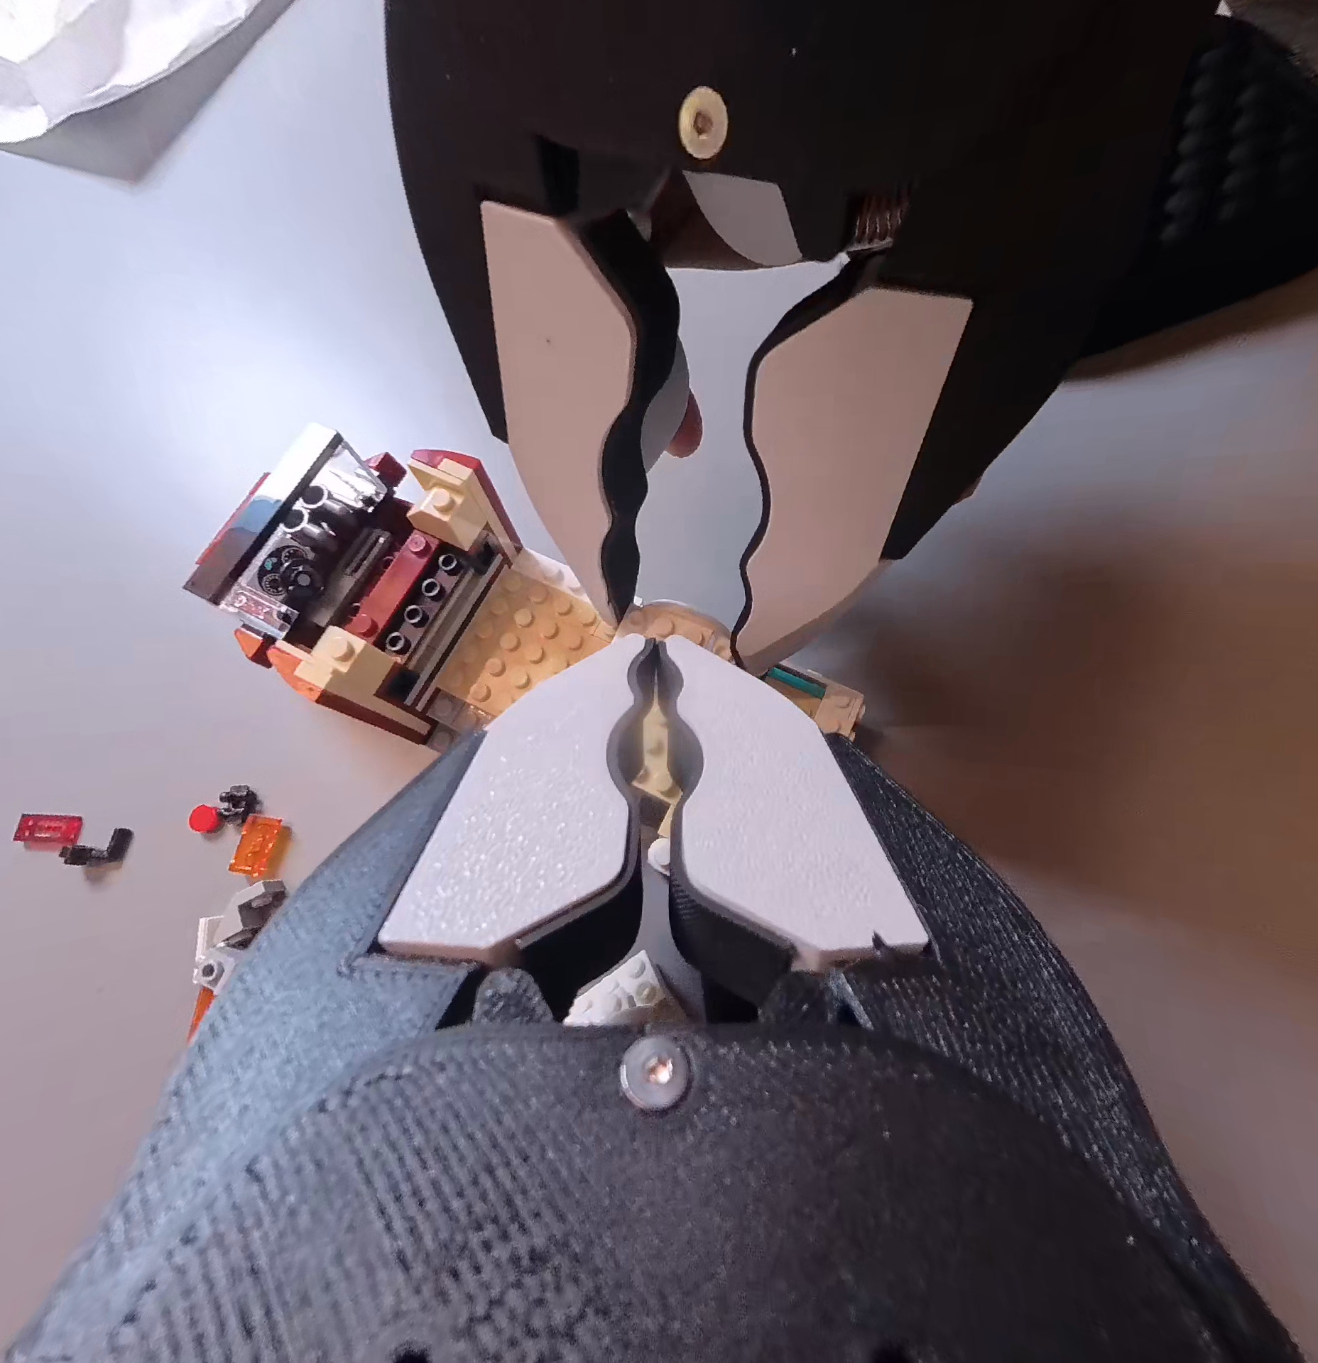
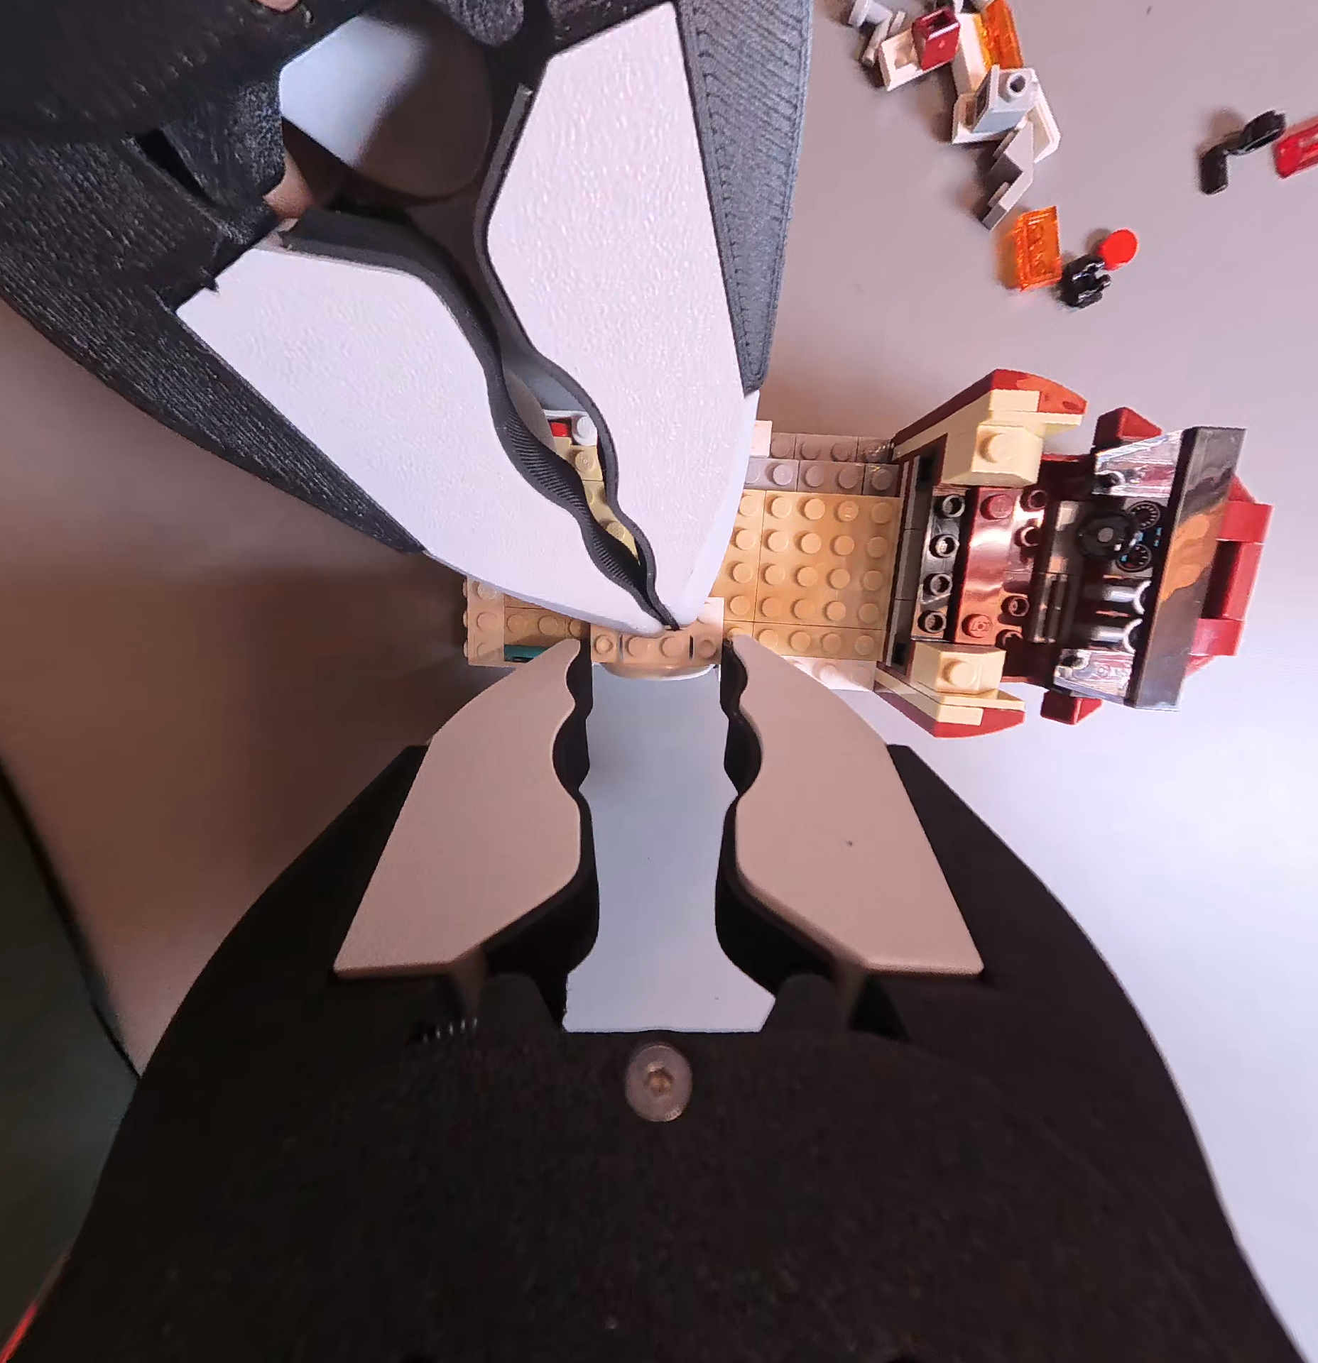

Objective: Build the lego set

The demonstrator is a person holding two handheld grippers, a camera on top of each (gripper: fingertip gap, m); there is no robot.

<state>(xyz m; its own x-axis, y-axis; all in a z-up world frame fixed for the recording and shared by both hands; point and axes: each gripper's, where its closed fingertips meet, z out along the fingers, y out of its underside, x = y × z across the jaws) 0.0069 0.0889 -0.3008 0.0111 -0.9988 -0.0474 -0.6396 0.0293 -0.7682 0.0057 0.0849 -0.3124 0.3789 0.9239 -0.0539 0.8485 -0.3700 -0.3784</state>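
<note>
Beside model (image 2: 811, 560) edge, right gripper (image 2: 656, 653) fingers (image 2: 774, 708) gape.

Both wrist views look steeply down, close in, from opposite sides at the lego model (image 1: 390, 590) (image 2: 899, 560).

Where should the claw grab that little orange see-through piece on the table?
Take the orange piece by its two long edges, coming straight down from above. It is thin and lies flat on the table, so only its edges give a hold. Stay clear of the red stud and the small black part close beside it.
</note>
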